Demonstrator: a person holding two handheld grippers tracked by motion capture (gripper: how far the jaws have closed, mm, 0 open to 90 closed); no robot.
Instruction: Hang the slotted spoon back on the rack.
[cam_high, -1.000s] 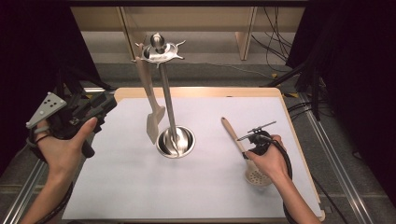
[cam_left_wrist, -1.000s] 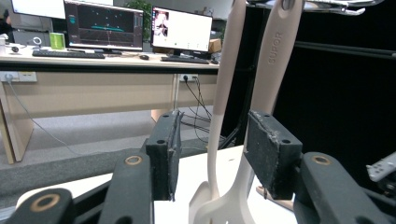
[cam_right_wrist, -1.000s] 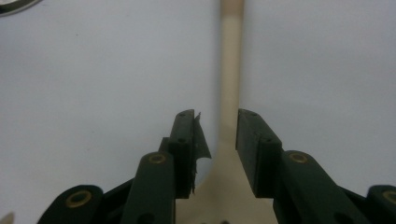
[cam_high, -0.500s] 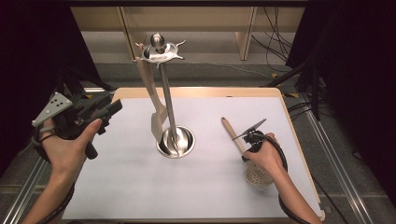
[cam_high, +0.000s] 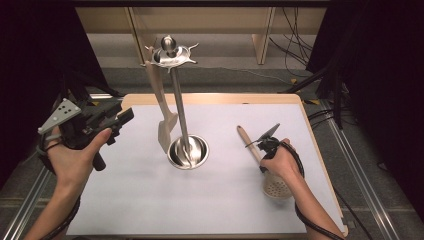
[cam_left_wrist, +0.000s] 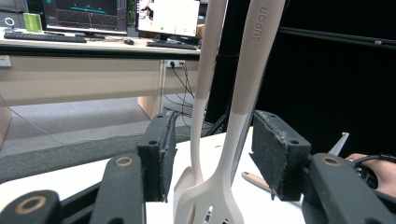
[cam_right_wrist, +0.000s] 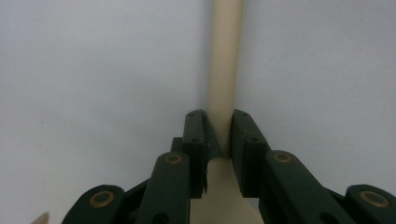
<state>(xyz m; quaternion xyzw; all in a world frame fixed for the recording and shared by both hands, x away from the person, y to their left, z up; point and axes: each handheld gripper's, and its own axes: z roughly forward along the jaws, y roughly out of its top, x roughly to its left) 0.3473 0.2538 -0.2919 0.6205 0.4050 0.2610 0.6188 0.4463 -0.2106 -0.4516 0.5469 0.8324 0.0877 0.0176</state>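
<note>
While its handle lies pinched between just-closing right fingers (cam_right_wrist: 219, 144), skimmer (cam_high: 276, 187) near the mat edge (cam_high: 320, 165); left fingers (cam_left_wrist: 219, 154) spread.

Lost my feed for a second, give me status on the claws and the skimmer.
Right claw has just been closing, pads on the skimmer handle, skimmer flat on the table. Left claw has just been opening, off the hanging spatula. Path clear.

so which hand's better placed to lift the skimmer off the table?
Right. The right gripper has just been closing and its jaws already straddle the skimmer handle on the table. The left gripper is open, off by the spatula hanging on the stand.
</note>
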